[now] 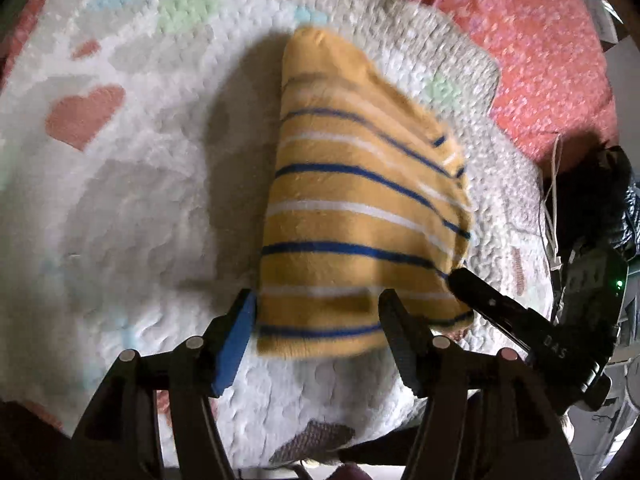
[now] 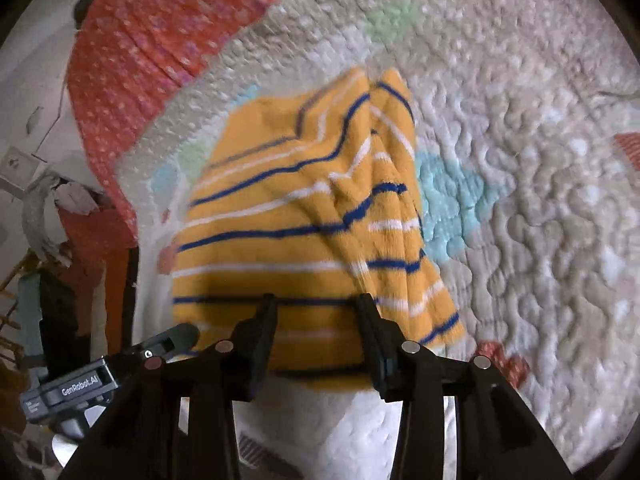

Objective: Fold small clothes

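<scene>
A small folded garment (image 1: 360, 216), mustard yellow with blue and white stripes, lies on a pastel quilt (image 1: 120, 200). My left gripper (image 1: 318, 314) is open, its blue-padded finger beside the garment's near left corner and the other finger over its near edge. The pads do not press the cloth. The right gripper's finger (image 1: 496, 306) reaches the garment's near right corner. In the right wrist view the garment (image 2: 304, 208) shows a rumpled fold along its right side. My right gripper (image 2: 316, 314) stands open over the near edge, gripping nothing. The left gripper's body (image 2: 80, 384) shows at lower left.
The quilt (image 2: 520, 200) lies over a red dotted bedcover (image 1: 540, 48). Past the bed's edge are dark bags and white cords (image 1: 592, 200). In the right wrist view, floor clutter and crumpled cloth (image 2: 52, 208) sit off the left side.
</scene>
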The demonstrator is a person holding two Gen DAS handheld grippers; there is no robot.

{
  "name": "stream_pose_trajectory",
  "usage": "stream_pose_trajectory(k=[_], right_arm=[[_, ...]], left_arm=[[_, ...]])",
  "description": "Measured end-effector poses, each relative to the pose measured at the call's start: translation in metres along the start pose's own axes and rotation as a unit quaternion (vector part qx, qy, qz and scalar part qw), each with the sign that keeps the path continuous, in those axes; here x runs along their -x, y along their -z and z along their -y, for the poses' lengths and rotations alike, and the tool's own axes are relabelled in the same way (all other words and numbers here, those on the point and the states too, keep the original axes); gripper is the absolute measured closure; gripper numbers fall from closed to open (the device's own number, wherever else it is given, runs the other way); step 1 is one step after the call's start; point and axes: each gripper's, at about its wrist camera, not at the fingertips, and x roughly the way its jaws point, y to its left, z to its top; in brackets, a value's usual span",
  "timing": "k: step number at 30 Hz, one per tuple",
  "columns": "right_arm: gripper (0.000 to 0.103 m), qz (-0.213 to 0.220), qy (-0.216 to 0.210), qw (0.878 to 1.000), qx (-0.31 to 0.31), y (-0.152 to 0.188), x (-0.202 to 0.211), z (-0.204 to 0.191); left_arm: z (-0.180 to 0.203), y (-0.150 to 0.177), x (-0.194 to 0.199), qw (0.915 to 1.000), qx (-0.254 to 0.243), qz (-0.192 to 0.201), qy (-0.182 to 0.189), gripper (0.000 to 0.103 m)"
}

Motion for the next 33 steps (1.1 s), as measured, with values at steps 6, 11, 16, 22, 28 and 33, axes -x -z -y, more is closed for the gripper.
stream_pose_trajectory(k=[6,11,16,22,28,33], right_arm=[[0.053,0.044,0.024,0.999,-0.006,0.044,0.052,-0.007],[0.052,0.055,0.041,0.997,0.022,0.089,0.08,-0.025],[0.049,0.102,0.009,0.994,0.049,0.096,0.124,-0.056],[0.034,0.161,0.004,0.984,0.069,0.084,0.153,-0.082],[0.034,0.129,0.052,0.989,0.055,0.072,0.129,-0.075],[0.034,0.103,0.171,0.979,0.032,0.102,0.103,-0.052]], left_arm=[[0.009,0.047,0.078,0.9916,-0.036,0.114,-0.05,0.041],[0.03,0.092,0.153,0.962,-0.068,0.234,-0.123,0.039],[0.049,0.124,0.243,0.9045,-0.061,0.386,-0.171,0.001],[0.063,0.141,0.293,0.8606,-0.053,0.464,-0.203,0.0],[0.058,0.108,0.259,0.9062,-0.074,0.371,-0.188,0.0],[0.039,0.083,0.192,0.9591,-0.052,0.235,-0.149,0.0]])
